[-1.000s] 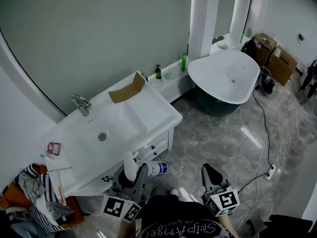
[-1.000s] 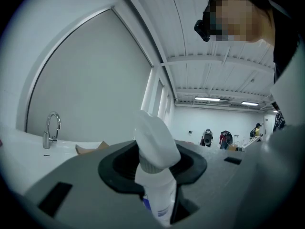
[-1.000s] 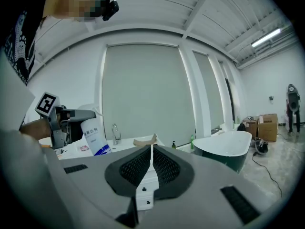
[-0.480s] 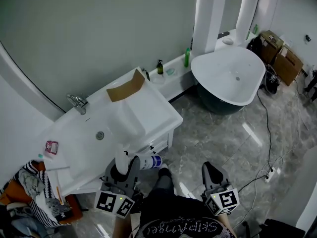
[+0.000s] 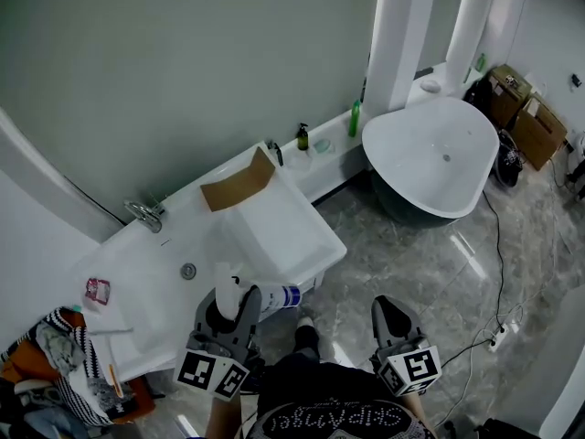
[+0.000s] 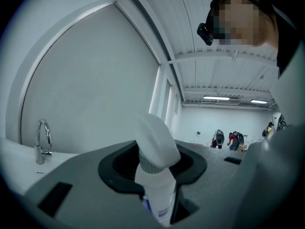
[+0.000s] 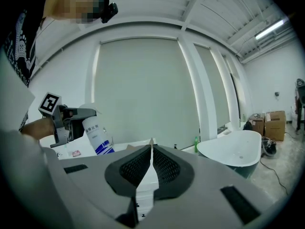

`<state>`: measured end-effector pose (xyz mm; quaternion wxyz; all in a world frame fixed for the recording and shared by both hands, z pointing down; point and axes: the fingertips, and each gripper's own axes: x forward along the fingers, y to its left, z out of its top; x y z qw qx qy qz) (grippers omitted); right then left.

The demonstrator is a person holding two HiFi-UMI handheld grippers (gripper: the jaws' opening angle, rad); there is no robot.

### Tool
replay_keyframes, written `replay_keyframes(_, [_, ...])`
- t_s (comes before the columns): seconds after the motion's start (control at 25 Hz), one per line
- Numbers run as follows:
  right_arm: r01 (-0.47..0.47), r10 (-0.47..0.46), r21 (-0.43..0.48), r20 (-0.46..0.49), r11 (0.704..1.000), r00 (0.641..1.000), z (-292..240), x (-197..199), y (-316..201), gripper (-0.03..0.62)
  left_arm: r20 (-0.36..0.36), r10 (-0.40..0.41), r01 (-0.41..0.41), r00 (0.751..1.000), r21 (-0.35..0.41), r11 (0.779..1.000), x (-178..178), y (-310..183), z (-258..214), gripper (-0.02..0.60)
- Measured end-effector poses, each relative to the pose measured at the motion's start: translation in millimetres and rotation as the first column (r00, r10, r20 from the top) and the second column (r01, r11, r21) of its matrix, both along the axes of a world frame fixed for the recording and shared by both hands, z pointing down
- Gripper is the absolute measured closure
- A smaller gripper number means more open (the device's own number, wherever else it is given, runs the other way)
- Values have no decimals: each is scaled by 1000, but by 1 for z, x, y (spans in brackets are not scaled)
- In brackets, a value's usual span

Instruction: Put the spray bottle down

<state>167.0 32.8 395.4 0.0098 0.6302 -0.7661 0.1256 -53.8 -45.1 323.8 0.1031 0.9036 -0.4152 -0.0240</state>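
Observation:
The white spray bottle (image 5: 277,296) with a blue label is clamped in my left gripper (image 5: 234,302), lying across the jaws at the front edge of the white vanity counter (image 5: 151,273). In the left gripper view the bottle's spray head (image 6: 153,144) stands up between the dark pads. The right gripper view shows the bottle (image 7: 97,133) at the left, held by the left gripper (image 7: 71,120). My right gripper (image 5: 391,316) hovers over the marble floor to the right, shut with nothing in it; its ribbed pads (image 7: 163,165) meet at the tip.
The vanity has a round drain (image 5: 188,271), a chrome faucet (image 5: 146,214), a cardboard piece (image 5: 239,184) and a pink item (image 5: 97,291). Small bottles (image 5: 355,117) stand on a ledge. A white bathtub (image 5: 430,154) sits right of it. Clothes (image 5: 64,364) are piled at lower left.
Both grippers have moved forward toward the vanity. The bottle in the left gripper now reaches the counter's front edge. The jaws look unchanged.

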Motion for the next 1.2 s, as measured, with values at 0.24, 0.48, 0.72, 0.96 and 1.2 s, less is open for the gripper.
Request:
replay_keyframes(0.24, [21,-21,0,23,1000,1000,5,-13,-52,566,2,-5,5,1000,14,1000,-8,-46,2,428])
replay_keyframes(0.48, [51,-51,13,14,999,999,7,-29,-93,566,11,-31,31,999,18,999,-25,-77,12,428])
replay_keyframes(0.72, [120,-120,-24,-28,993,992,21,-45,-113,566,-1,-75,75,997,-12,997,-44,-86,21,428])
replay_keyframes(0.96, [185,-186,-32,-26,982,982,20,-57,-136,566,10,-136,136,991,-41,990,-52,-92,27,428])
replay_keyframes(1.2, [246,-247,-51,-13,968,969,25,-54,-165,566,11,-194,195,981,-55,979,-48,-107,30,428])
